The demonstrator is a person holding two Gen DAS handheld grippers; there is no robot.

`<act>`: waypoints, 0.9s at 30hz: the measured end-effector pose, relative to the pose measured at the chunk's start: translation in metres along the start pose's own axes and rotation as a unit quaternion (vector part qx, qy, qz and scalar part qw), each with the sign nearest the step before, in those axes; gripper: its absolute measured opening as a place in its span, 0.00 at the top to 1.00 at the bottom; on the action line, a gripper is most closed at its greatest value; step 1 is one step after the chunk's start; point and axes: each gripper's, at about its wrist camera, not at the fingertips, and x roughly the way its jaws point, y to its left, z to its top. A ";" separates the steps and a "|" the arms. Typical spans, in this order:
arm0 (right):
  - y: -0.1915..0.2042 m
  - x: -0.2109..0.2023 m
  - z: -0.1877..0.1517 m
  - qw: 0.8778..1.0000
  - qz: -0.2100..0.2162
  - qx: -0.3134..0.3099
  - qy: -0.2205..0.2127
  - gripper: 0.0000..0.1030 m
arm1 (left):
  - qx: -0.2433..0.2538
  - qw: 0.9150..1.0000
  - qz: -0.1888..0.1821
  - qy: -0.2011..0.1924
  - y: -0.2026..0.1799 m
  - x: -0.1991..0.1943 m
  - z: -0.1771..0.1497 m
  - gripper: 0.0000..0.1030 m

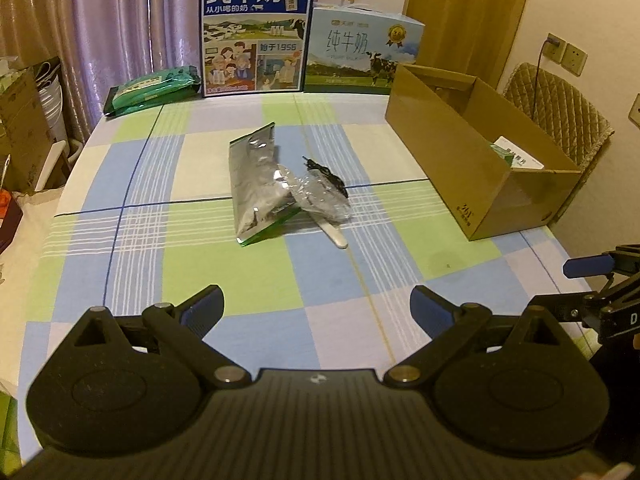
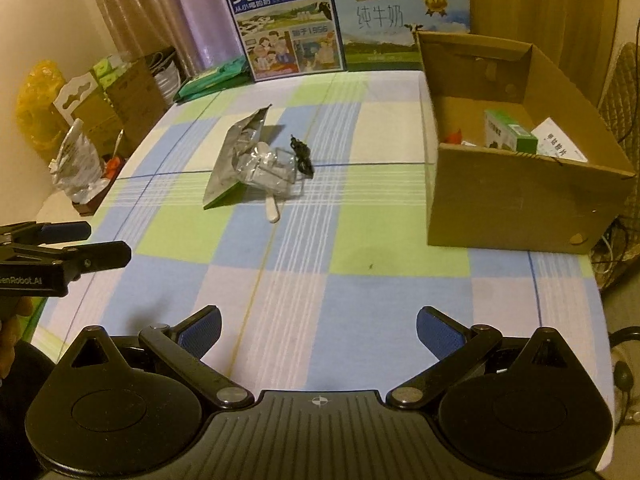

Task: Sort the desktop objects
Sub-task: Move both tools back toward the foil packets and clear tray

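Note:
A silver foil pouch (image 1: 256, 184) (image 2: 234, 156) with a green edge lies mid-table. A crumpled clear wrapper (image 1: 320, 196) (image 2: 268, 172) rests on it, with a pale flat stick (image 1: 334, 234) (image 2: 273, 210) poking out toward me. A small black tangled cord (image 1: 326, 172) (image 2: 302, 156) lies just right of them. An open cardboard box (image 1: 440, 148) (image 2: 512, 204) stands at the right, holding a green carton (image 2: 508, 132) and a white paper (image 2: 560, 144). My left gripper (image 1: 316, 308) and right gripper (image 2: 318, 330) are open and empty, well short of the pile.
Two milk cartons (image 1: 258, 28) (image 1: 360, 56) stand along the far edge, with green packets (image 1: 154, 88) to their left. Boxes and bags (image 2: 100, 108) crowd the floor left of the table. A padded chair (image 1: 560, 108) sits behind the box. A checked cloth (image 1: 240, 280) covers the table.

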 end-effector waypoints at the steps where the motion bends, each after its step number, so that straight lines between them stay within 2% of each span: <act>1: 0.002 0.001 0.000 1.000 0.001 -0.001 0.000 0.02 | -0.002 1.000 0.001 0.000 0.002 0.001 0.000 0.05; 13: 0.014 0.023 0.010 1.000 0.023 -0.011 0.001 0.02 | 0.005 1.000 0.024 0.007 0.032 0.017 0.010 0.05; 27: 0.019 0.086 0.043 0.999 0.048 -0.009 -0.004 0.02 | 0.000 0.999 0.033 0.027 0.071 0.088 0.030 0.05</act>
